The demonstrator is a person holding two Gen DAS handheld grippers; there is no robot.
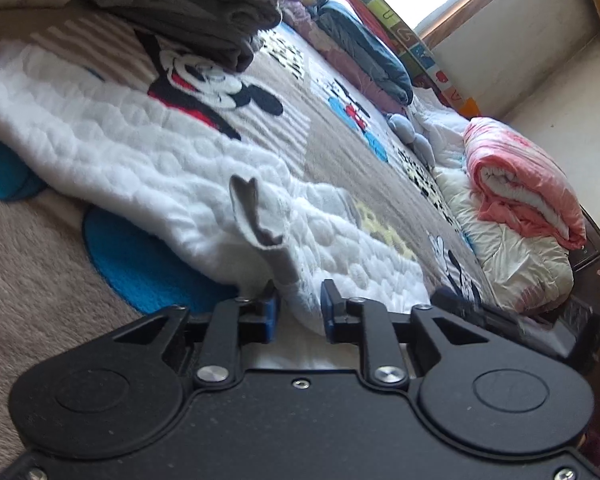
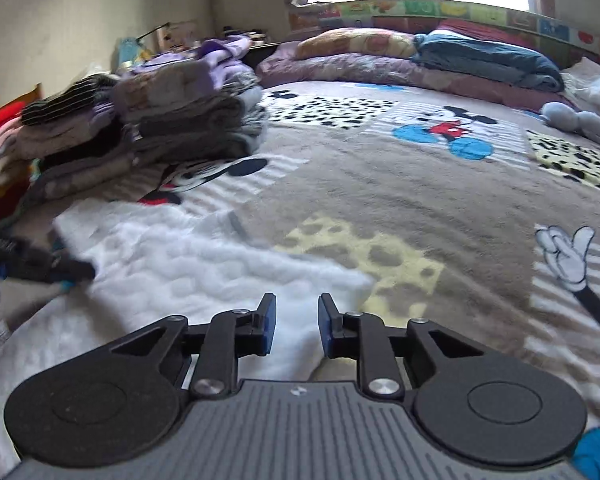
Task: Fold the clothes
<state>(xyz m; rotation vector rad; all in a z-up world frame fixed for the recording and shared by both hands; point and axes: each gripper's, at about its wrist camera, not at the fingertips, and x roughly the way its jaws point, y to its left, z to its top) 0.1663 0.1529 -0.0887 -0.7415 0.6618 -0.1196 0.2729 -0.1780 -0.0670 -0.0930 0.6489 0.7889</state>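
Left wrist view cuts off the stack of folded clothes (image 1: 188, 4) at the far top edge, and the left gripper (image 1: 299, 306) stands narrowly parted with the white fleecy garment (image 1: 140, 148) between its pads, contact unclear. Right gripper (image 2: 297, 318) stands narrowly parted over the garment's near edge on the plush cartoon blanket (image 2: 420, 184), gripping nothing.

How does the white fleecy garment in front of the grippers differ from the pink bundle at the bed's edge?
The white garment lies spread flat on the cartoon blanket; the pink bundle is rolled up thick. The garment is plain white with a grey trim; the bundle is pink with a white inside. Both lie on the bed.
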